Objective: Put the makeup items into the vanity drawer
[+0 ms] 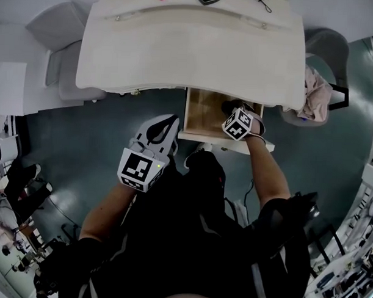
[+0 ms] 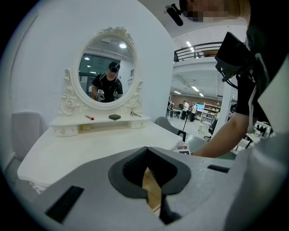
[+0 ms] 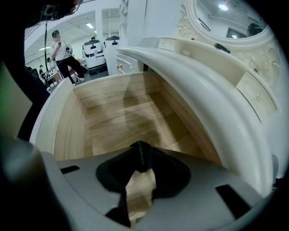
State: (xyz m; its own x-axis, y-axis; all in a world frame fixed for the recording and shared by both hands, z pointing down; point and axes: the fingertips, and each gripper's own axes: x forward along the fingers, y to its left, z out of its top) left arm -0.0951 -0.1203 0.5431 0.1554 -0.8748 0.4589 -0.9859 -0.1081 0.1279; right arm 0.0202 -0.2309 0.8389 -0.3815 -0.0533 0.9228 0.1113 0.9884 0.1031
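Note:
The wooden vanity drawer [image 1: 203,110] stands pulled out under the white vanity top [image 1: 190,54]. My right gripper [image 1: 229,109] reaches into it; in the right gripper view this gripper [image 3: 139,155] is shut on a slim dark makeup pencil [image 3: 139,152] above the bare drawer floor [image 3: 131,122]. My left gripper [image 1: 168,125] hangs just left of the drawer, below the table edge, shut and holding nothing [image 2: 146,157]. On the mirror shelf lie a red lipstick [image 2: 89,117], a black compact [image 2: 114,117] and a small metal item [image 2: 135,114].
An oval mirror [image 2: 107,74] rises at the back of the vanity. A grey chair [image 1: 59,31] stands at the left, another chair with a pink cloth [image 1: 316,95] at the right. People stand far off in the hall [image 3: 63,56].

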